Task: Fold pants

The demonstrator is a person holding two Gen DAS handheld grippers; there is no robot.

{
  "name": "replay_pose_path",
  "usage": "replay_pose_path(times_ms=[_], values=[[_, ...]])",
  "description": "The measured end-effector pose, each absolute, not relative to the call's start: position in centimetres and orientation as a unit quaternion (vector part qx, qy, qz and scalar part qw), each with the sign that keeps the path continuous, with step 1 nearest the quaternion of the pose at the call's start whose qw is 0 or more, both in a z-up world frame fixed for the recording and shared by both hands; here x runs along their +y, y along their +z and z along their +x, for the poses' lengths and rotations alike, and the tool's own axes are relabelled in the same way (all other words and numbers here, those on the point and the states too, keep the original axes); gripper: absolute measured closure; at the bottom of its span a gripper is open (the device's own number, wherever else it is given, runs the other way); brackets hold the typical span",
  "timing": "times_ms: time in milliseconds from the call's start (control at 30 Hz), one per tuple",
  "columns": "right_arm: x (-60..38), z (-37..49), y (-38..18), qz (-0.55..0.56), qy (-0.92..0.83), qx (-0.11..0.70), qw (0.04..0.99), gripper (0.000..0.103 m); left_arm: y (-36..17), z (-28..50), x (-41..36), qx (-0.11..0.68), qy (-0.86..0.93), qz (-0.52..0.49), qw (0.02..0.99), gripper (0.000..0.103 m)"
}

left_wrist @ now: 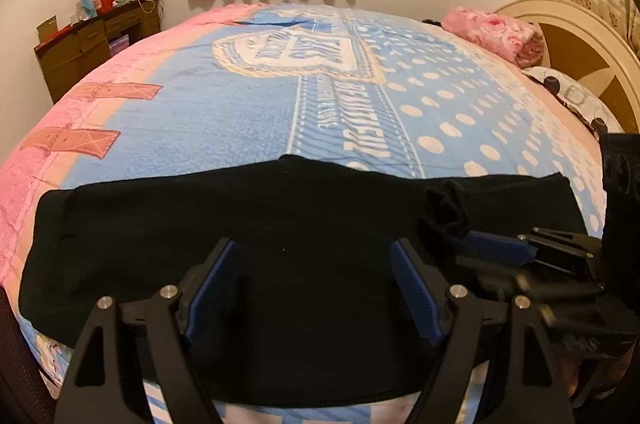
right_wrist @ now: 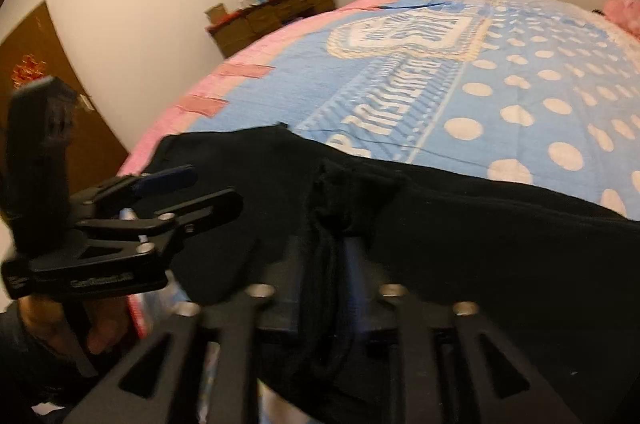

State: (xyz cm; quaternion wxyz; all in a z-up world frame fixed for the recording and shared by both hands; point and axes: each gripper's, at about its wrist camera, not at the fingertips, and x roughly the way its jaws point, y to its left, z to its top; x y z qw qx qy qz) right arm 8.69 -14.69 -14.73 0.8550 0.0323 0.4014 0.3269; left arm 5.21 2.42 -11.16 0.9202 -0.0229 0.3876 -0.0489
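Black pants (left_wrist: 248, 220) lie flat across the near edge of the bed. My left gripper (left_wrist: 312, 252) is open just above the middle of the cloth, with nothing between its blue pads (left_wrist: 210, 288). My right gripper (right_wrist: 332, 220) is shut on a bunched fold of the pants (right_wrist: 480, 244) and lifts it slightly. In the left wrist view the right gripper (left_wrist: 464, 234) comes in from the right, with the raised black bunch at its tips. In the right wrist view the left gripper (right_wrist: 200, 191) shows at the left, its jaws apart.
The bed (left_wrist: 224, 119) has a blue and pink printed cover with white dots. A pink folded blanket (left_wrist: 496, 31) and a dotted pillow (left_wrist: 568, 91) lie by the headboard at the right. A brown dresser (left_wrist: 88, 43) stands against the far wall, a door (right_wrist: 40, 103) at the left.
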Motion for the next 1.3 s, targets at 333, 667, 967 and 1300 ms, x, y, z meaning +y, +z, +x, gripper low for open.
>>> replay_pose_path(times_ms=[333,667,967,1300], values=[[-23.2,4.2,-11.2,0.042,0.261,0.327,0.907,0.039,-11.0,4.6,-1.8,0.393,-0.088,0.008,0.915,0.022],[-32.9,5.4,-11.1,0.064,0.123,0.326,0.935,0.039,-12.5,7.4,-6.3,0.422,-0.125,0.027,0.898,0.071],[-33.0,7.7,-12.4,0.079,0.133,0.339,0.928,0.045,-12.4,6.9,-5.5,0.413,-0.120,0.039,0.902,0.090],[-32.5,11.8,-12.8,0.117,0.176,0.383,0.899,0.093,-12.6,6.1,-4.8,0.400,-0.104,0.058,0.909,0.090]])
